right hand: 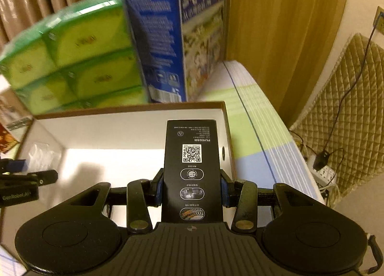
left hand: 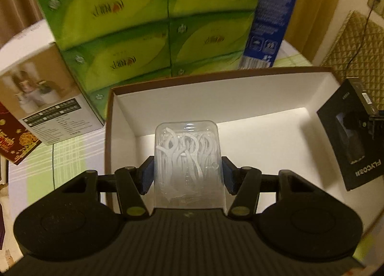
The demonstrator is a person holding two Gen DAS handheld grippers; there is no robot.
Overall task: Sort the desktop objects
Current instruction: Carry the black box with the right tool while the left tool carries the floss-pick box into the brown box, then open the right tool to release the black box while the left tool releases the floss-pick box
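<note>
My left gripper [left hand: 187, 175] is shut on a clear plastic box of white floss picks [left hand: 187, 156] and holds it over the left part of an open white cardboard box with a brown rim [left hand: 216, 75]. My right gripper [right hand: 190, 192] is shut on a black Flyco carton [right hand: 192, 168] with a QR code, held over the right part of the same box [right hand: 134, 107]. The black carton also shows at the right of the left wrist view [left hand: 348, 136]. The left gripper's fingers [right hand: 28, 177] and the floss box [right hand: 40, 156] show at the left of the right wrist view.
Behind the box stand a stack of green tissue packs [left hand: 148, 23] and a tall blue milk carton [right hand: 177, 35]. A white product box [left hand: 45, 98] and a red packet [left hand: 14, 141] lie to the left. The checked tablecloth [right hand: 252, 131] ends at the right, with a quilted chair [right hand: 348, 107] and power strip [right hand: 324, 175] beyond.
</note>
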